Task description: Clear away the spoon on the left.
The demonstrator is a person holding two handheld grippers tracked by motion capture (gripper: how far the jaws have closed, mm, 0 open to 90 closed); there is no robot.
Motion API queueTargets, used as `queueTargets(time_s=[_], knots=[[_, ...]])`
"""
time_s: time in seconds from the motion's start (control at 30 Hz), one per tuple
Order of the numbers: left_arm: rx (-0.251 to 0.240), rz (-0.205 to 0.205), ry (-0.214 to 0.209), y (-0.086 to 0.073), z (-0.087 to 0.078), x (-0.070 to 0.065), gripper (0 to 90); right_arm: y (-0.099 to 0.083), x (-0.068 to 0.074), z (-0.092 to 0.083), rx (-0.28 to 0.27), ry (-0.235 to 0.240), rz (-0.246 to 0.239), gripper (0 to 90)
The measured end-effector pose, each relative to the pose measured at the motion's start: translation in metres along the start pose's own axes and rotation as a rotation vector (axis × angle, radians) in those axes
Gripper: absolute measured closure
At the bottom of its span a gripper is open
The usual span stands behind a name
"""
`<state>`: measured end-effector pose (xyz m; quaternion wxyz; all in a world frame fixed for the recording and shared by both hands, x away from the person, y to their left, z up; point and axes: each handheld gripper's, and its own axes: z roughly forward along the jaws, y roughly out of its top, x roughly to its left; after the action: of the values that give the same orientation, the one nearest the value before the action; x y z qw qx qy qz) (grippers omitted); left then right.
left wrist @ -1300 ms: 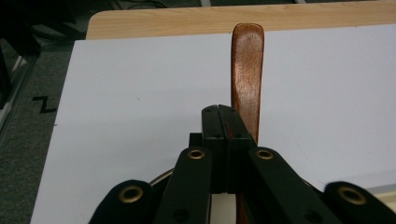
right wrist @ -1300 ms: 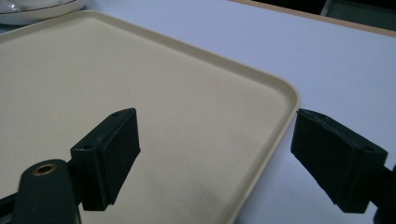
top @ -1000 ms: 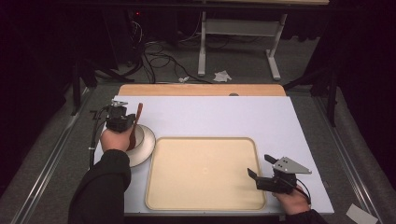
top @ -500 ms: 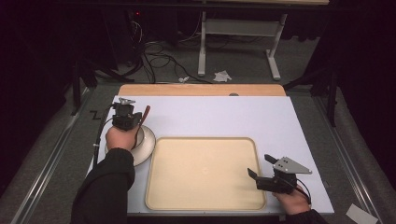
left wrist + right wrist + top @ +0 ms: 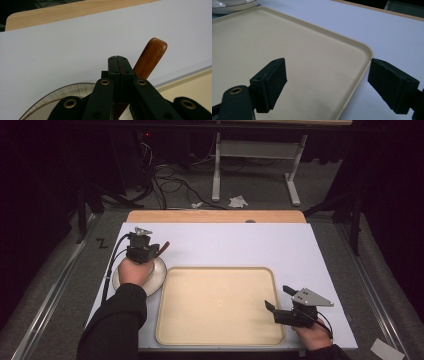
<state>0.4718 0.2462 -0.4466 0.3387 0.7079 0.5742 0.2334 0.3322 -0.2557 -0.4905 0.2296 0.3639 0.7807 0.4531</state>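
Nearest the person, the right gripper (image 5: 274, 306) lies low and level at the near right corner of the smooth, round-cornered beige tray (image 5: 220, 290), its matte black jaws spread wide with one over the tray floor and one just outside the raised rim, nothing between them. Farther off at the left, the sleeved left forearm reaches over the glossy white plate (image 5: 157, 275), and the left gripper (image 5: 118, 62) has its jaws pressed together, apparently pinching the polished reddish-brown wooden handle (image 5: 151, 57), though the contact itself is hidden behind the jaws. That rounded handle slants up above the plate's far edge, over the pale matte table sheet (image 5: 240, 245).
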Motion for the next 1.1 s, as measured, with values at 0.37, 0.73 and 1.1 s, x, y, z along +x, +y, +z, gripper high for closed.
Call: queueTargets(time_s=[0.37,0.73,1.1], knots=[[0.014,0.027,-0.04,-0.001,-0.005,-0.014,90.0,0.0,0.001,0.0,0.0,0.001,-0.002,16.6],[0.014,0.064,-0.076,-0.011,-0.015,-0.031,90.0,0.001,0.002,0.0,-0.003,0.004,-0.007,16.6],[-0.006,0.066,-0.118,-0.025,-0.032,-0.03,90.0,0.001,0.003,0.0,-0.002,0.007,-0.011,16.6]])
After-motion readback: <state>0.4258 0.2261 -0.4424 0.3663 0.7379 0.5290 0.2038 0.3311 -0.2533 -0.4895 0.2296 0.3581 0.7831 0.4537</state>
